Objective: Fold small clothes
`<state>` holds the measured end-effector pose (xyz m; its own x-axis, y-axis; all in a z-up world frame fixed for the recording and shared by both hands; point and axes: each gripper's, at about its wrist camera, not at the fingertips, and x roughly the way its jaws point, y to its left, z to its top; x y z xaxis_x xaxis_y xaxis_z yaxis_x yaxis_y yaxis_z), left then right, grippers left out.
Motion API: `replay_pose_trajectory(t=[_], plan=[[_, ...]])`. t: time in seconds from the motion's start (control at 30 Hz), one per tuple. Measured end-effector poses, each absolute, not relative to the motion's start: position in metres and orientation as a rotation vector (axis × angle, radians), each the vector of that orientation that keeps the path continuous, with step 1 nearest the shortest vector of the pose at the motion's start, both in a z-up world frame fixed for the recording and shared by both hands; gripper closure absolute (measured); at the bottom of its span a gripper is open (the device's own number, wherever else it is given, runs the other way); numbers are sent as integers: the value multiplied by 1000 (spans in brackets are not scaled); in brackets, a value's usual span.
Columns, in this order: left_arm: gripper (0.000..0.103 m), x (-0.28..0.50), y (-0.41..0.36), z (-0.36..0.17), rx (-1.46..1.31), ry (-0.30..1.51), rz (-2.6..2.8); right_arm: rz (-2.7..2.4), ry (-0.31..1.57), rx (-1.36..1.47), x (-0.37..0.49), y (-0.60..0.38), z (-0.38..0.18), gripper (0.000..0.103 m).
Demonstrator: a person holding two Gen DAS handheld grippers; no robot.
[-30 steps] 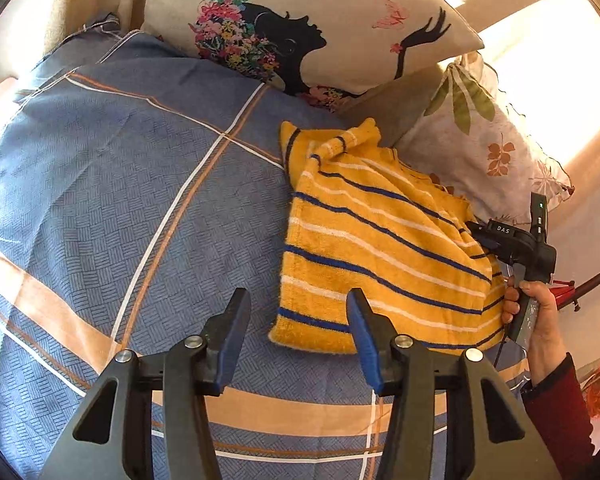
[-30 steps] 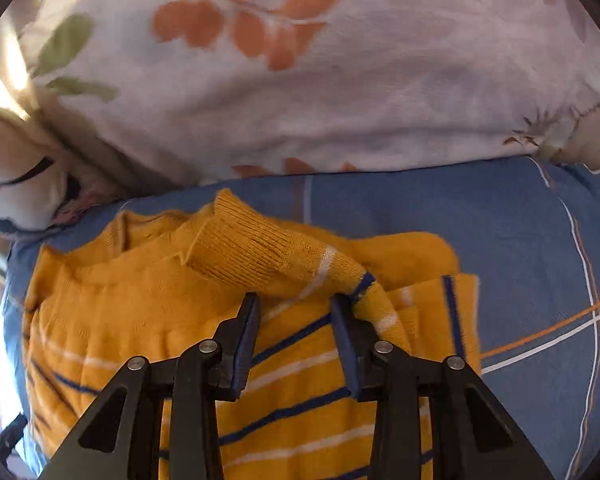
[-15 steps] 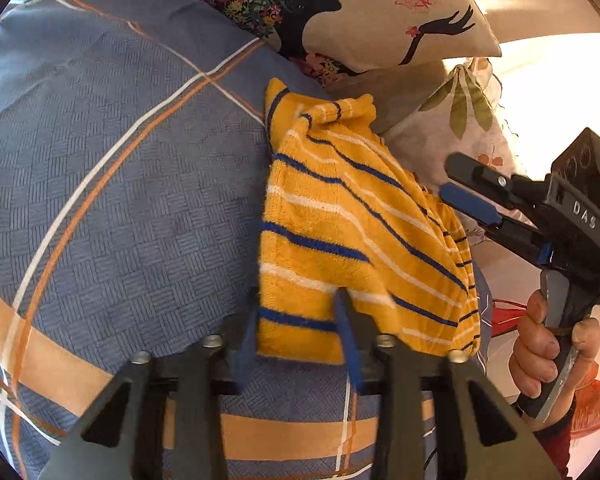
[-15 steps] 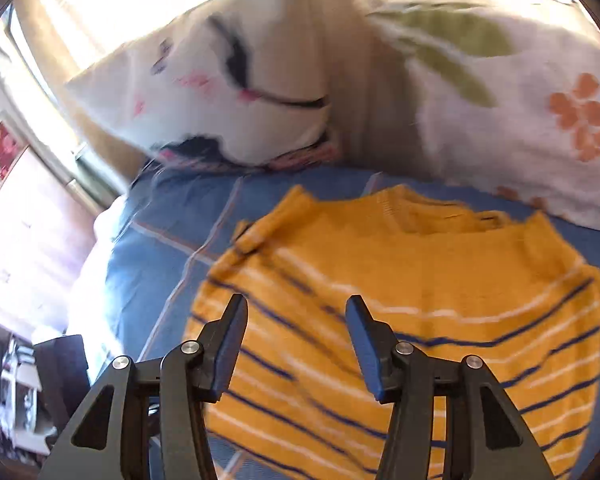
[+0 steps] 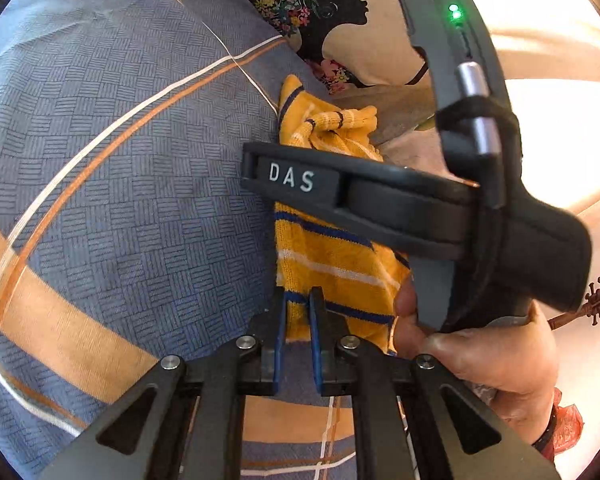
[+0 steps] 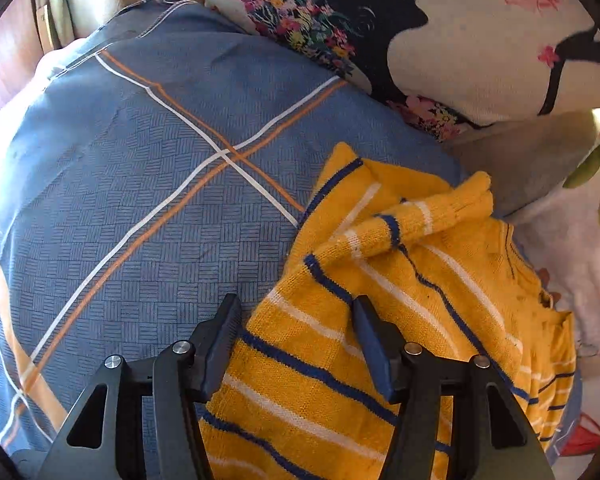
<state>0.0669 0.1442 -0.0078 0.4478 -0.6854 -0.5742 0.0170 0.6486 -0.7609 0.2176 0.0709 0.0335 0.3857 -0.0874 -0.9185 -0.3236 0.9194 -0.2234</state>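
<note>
A small yellow sweater (image 6: 380, 300) with blue and white stripes lies on the blue checked bedsheet (image 6: 140, 200), one sleeve folded across its chest. My left gripper (image 5: 298, 312) is shut on the sweater's (image 5: 332, 264) near hem corner. My right gripper (image 6: 296, 332) is open, its fingers straddling the sweater's left edge just above the fabric. In the left wrist view the right gripper's black body, marked DAS, crosses over the sweater and hides its middle.
A cream pillow (image 6: 460, 32) with a black silhouette and flowers leans at the head of the bed. A white leaf-print pillow (image 6: 580, 240) lies to the right of the sweater. The sheet (image 5: 120, 160) stretches to the left.
My left gripper closed on the sweater's hem corner. My right gripper let go of the sleeve, opened, and swung over to the sweater's left side, close in front of the left camera.
</note>
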Motion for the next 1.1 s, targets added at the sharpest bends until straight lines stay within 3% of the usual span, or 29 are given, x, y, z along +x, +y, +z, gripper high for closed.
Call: replay_pose_trajectory(t=[0.03,0.07,0.17,0.37,0.57,0.83,1.1], plan=[[94,64,146,-5,-763,1022,-491,158,1171,-404,215,72,34,58],[94,60,148,-1,-759,1014,-487,153,1169,-404,213,71,36,78],[94,46,157,14,-748,981,-485,137,1134,-392,205,64,42,88],[92,26,169,46,-704,916,-452,192,998,-120,182,12,105,90],[84,32,140,55,-613,956,-469,102,902,127,158,-117,146,91],[84,32,58,45,-487,1062,-562,-61,942,425,116,-273,97,93],[83,27,5,43,-375,1093,-590,-108,930,492,92,-324,71,92]])
